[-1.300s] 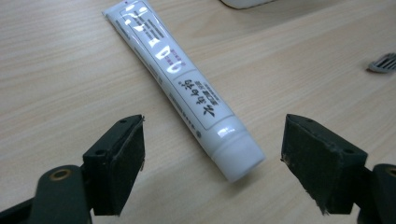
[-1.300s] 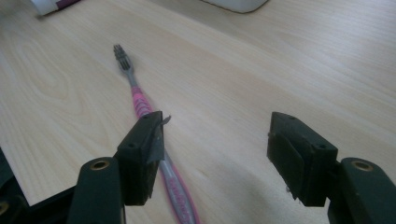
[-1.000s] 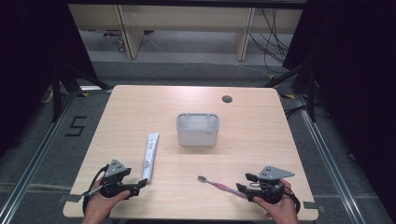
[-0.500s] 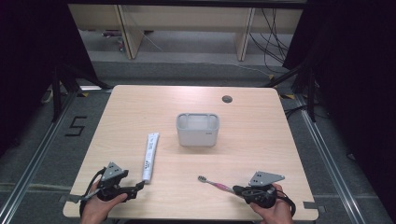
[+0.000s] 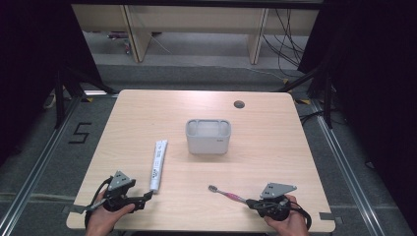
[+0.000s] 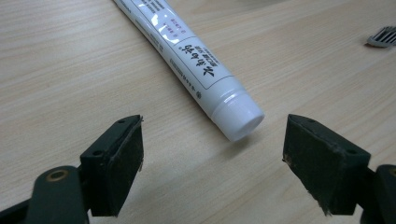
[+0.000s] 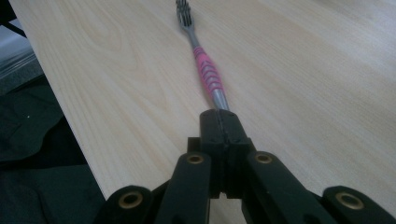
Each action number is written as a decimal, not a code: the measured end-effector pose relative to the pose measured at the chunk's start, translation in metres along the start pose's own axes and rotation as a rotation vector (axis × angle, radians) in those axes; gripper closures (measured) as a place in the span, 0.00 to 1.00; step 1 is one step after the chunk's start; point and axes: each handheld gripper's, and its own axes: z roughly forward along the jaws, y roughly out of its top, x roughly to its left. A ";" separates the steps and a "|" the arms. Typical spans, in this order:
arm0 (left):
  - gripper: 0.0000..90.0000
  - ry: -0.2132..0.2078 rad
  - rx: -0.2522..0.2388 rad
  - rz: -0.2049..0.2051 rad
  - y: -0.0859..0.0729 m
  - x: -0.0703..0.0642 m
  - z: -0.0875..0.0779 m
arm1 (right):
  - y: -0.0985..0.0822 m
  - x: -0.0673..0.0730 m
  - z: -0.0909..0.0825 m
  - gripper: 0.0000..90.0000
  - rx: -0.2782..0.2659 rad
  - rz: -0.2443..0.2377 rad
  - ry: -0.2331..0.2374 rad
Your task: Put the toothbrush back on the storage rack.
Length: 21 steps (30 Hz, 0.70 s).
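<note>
High view: above the near edge, facing forward and down over the light wooden table [image 5: 275, 147].
Gripper views: close, low over its near edge.

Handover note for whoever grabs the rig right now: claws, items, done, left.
Right claw: jaws have just closed, shut on the tail end of the toothbrush, which lies flat on the table near its front edge, bristle head pointing away from the claw.
Left claw: open, jaws on either side of the cap end of the toothpaste tube, not touching it. The tube lies flat, left of the grey holder.
Done: toothbrush gripped.
Left, likely: lift the toothbrush, close on the tube, and put both in the holder at mid-table; nothing visible in it yet.
</note>
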 end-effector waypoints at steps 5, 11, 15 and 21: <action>0.22 0.000 0.000 0.005 0.000 0.000 0.000 | 0.000 -0.002 0.001 1.00 0.003 -0.013 -0.004; 0.22 0.002 0.005 0.003 0.000 -0.002 0.001 | 0.006 -0.001 0.002 0.99 0.007 -0.059 -0.027; 0.22 0.001 0.008 0.006 0.000 -0.002 0.001 | 0.012 0.001 0.005 0.97 0.015 -0.099 -0.044; 0.22 0.003 0.006 0.003 0.000 -0.002 0.001 | 0.025 0.004 0.016 0.90 0.071 -0.191 -0.067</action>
